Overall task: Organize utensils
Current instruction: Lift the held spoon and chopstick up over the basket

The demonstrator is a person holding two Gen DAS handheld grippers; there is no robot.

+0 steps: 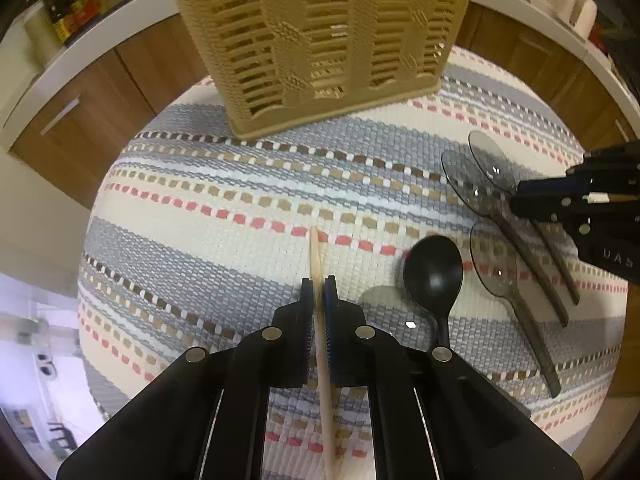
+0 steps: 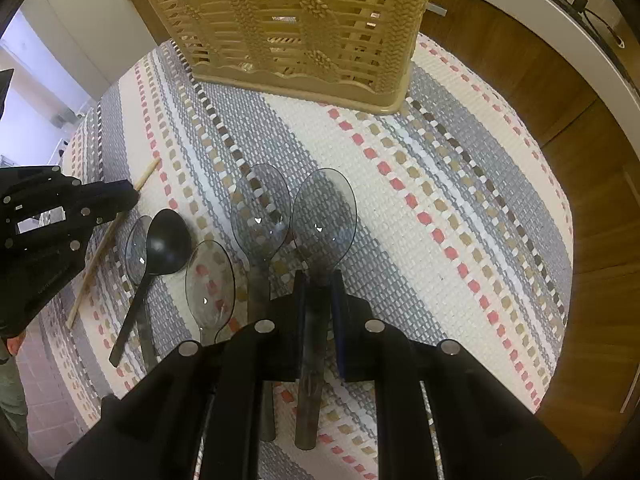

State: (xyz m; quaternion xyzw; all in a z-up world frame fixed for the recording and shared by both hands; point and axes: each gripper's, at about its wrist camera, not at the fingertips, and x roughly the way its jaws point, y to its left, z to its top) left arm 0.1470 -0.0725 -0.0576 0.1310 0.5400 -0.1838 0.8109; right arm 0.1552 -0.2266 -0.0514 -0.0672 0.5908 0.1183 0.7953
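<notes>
My left gripper (image 1: 319, 285) is shut on a pale wooden chopstick (image 1: 315, 248) that lies on the striped mat, its tip pointing toward the beige slatted utensil basket (image 1: 320, 40). Right of it lies a black spoon (image 1: 434, 268) among clear grey spoons (image 1: 492, 264). In the right wrist view, my right gripper (image 2: 319, 280) is shut on the handle of a clear grey spoon (image 2: 324, 216) lying on the mat. Two more clear spoons (image 2: 260, 212) (image 2: 210, 280), the black spoon (image 2: 168, 240) and the chopstick (image 2: 96, 256) lie to its left, with the left gripper (image 2: 133, 197) there. The basket (image 2: 288, 20) stands beyond.
A striped woven mat (image 1: 224, 184) covers the round table top. Wooden cabinet doors (image 1: 80, 112) and a white counter with bottles (image 1: 68, 8) ring the far side. The right gripper (image 1: 516, 196) reaches in over the clear spoons at the right edge.
</notes>
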